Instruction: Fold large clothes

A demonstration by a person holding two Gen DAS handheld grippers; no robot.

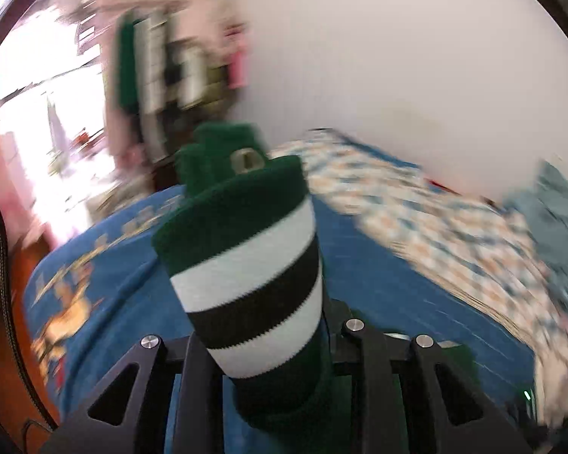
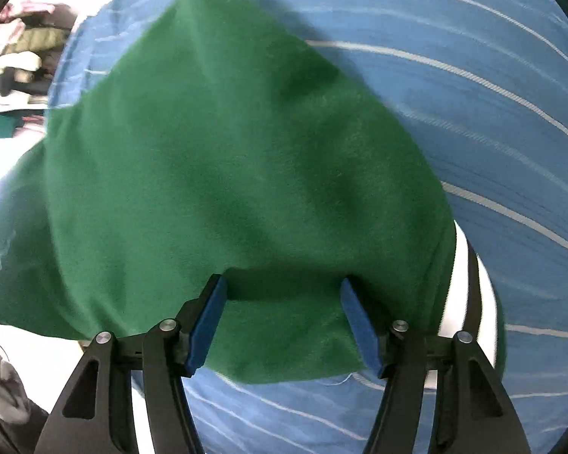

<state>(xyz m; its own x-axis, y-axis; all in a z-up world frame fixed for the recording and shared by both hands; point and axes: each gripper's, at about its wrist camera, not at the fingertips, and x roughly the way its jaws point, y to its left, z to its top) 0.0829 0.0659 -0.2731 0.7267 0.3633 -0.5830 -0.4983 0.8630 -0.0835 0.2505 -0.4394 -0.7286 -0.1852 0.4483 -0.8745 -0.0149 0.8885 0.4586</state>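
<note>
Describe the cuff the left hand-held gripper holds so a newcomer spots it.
Above the blue bedspread, the left hand-held gripper is shut on a green garment. Its ribbed cuff is the only banded piece: green, white, black, white.

My left gripper (image 1: 269, 340) is closed on a striped cuff of the green garment (image 1: 242, 265), held up and angled moderately downward; its fingertips are hidden by the cloth. My right gripper (image 2: 284, 317) points steeply down, blue pads (image 2: 204, 325) apart with green cloth between them, not pressing on it.
</note>
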